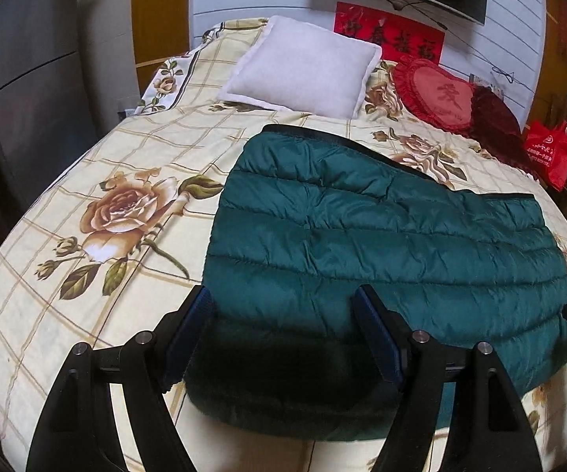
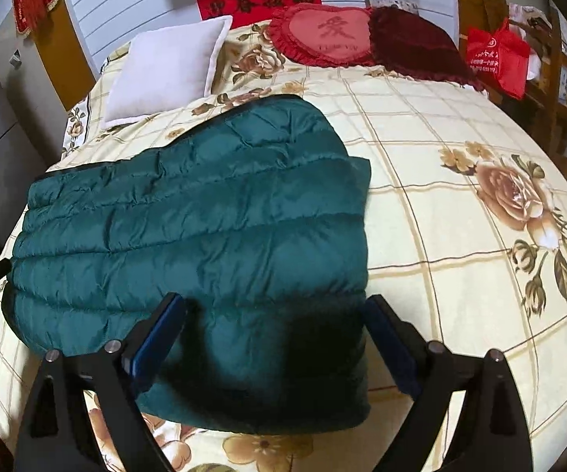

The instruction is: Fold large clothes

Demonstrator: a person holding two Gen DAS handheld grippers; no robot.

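The left tool is spread wide above the near left corner of the green jacket. The right tool is spread too, over its near right corner. The jacket lies folded on the bed, before a white pillow.

Glossy quilted green jacket on a matt floral cotton bedspread.

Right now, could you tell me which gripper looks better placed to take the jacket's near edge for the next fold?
Neither clearly: the left gripper and right gripper are both open over the green jacket, each near its own near corner, so probably both together.
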